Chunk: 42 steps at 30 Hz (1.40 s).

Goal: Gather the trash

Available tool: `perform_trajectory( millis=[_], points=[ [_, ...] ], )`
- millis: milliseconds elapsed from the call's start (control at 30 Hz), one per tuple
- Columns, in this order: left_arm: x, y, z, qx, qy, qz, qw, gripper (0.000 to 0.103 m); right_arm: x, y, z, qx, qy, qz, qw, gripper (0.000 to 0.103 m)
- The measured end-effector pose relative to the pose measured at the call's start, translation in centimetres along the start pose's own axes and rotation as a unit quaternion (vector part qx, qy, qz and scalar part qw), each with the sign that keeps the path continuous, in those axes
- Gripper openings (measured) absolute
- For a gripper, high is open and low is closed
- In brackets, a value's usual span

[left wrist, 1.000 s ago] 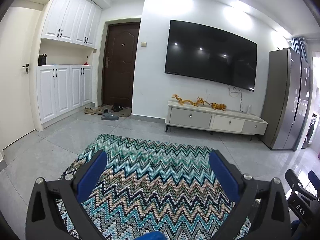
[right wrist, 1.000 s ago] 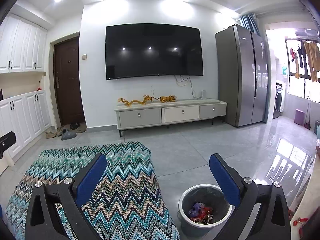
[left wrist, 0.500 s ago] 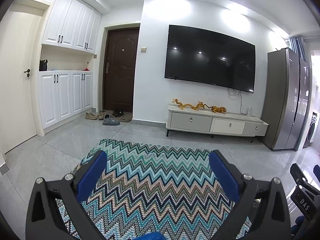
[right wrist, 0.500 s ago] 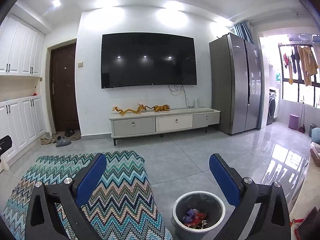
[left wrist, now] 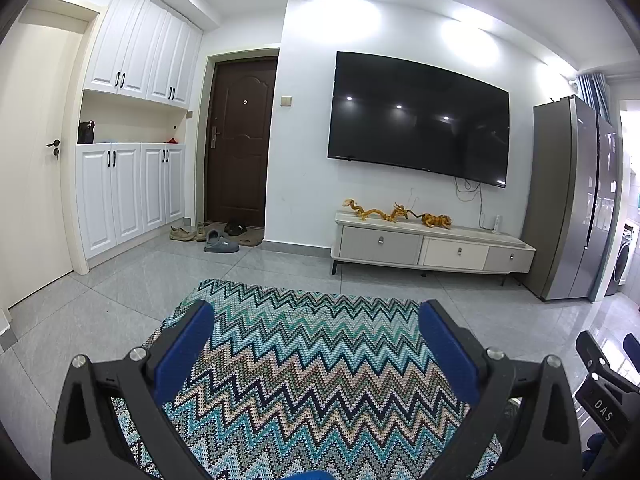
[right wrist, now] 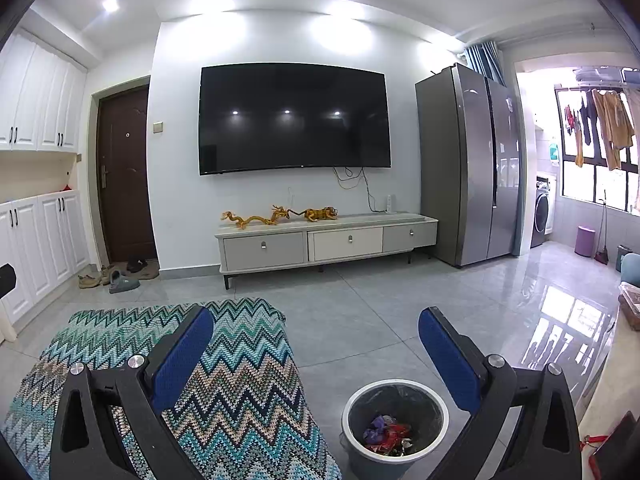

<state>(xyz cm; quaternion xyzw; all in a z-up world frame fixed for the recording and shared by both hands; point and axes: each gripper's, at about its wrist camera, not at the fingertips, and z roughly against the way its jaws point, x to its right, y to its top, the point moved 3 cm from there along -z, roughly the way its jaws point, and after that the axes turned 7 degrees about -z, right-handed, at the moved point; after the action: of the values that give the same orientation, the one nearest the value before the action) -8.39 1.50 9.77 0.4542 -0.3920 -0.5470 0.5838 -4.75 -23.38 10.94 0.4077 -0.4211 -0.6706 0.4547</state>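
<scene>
A round grey trash bin (right wrist: pixel 394 424) with a white rim stands on the tiled floor at the lower middle of the right wrist view, holding crumpled purple and red trash (right wrist: pixel 386 432). My right gripper (right wrist: pixel 316 334) hovers above and in front of it, open, nothing between its blue pads. My left gripper (left wrist: pixel 316 326) is open too, held over the zigzag-patterned cloth (left wrist: pixel 312 364) that covers a low surface. The right gripper's black body (left wrist: pixel 604 396) shows at the left wrist view's lower right edge.
Ahead are a wall TV (right wrist: pixel 294 118), a low grey TV cabinet (right wrist: pixel 326 240) with golden figures, a steel fridge (right wrist: pixel 470 164) at right, a brown door (left wrist: pixel 240 140) with shoes (left wrist: pixel 220 238) and white cupboards (left wrist: pixel 128 192) at left. Bare grey floor tiles (right wrist: pixel 400 304) lie between.
Both cameras have risen or tilted up a little: the TV wall sits lower in each view. The bin shifted slightly left in the right wrist view. Both grippers stayed open.
</scene>
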Motion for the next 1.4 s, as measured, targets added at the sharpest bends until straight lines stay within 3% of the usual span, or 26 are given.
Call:
perform_trajectory(
  millis=[1400],
  points=[
    [-0.3, -0.7, -1.6, -0.017, -0.006, -0.003, 0.9998, 0.103, 0.1, -0.7, -0.1, -0.003, -0.017, 0.008, 1.0, 0.103]
  ],
)
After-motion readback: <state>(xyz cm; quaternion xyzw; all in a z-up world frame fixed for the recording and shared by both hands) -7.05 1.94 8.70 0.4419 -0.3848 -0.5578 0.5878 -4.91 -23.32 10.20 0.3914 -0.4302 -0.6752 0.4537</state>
